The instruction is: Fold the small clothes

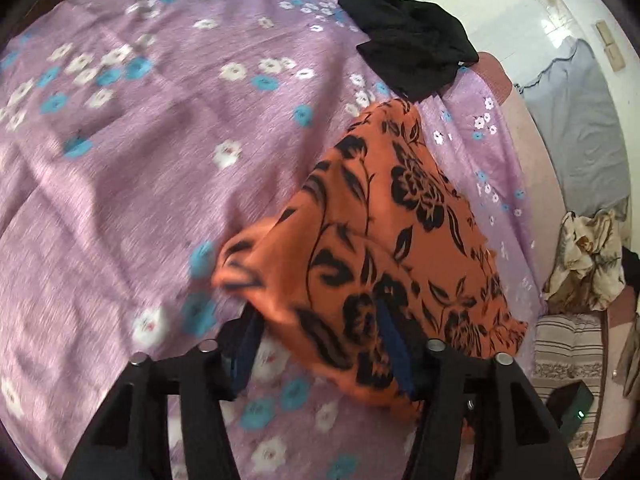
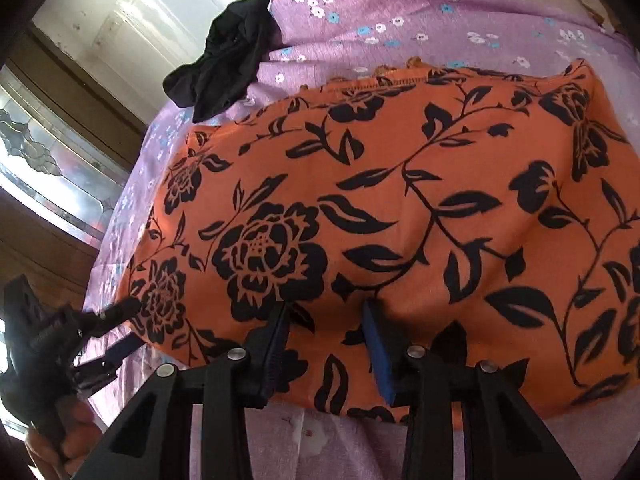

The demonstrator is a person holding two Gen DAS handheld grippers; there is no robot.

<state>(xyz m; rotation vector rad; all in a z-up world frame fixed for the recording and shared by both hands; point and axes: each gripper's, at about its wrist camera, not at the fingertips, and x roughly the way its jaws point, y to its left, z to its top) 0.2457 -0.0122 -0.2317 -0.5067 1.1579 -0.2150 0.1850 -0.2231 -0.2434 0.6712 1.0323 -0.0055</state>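
Observation:
An orange cloth with black flowers (image 1: 384,224) lies on the purple flowered bedsheet (image 1: 160,160). My left gripper (image 1: 320,324) stands open; the cloth's near corner is draped over its two fingers and lifted off the sheet. In the right wrist view the same cloth (image 2: 400,208) spreads wide and fairly flat across the bed. My right gripper (image 2: 326,320) is open, and the cloth's near edge lies over its fingertips. My left gripper also shows at the lower left of the right wrist view (image 2: 116,328), at the cloth's left corner.
A black garment (image 1: 412,48) lies crumpled at the bed's far edge, also in the right wrist view (image 2: 228,68). A grey garment (image 1: 576,136), a beige crumpled cloth (image 1: 584,260) and striped cushions (image 1: 568,352) lie beside the bed on the right. A window (image 2: 48,160) is left.

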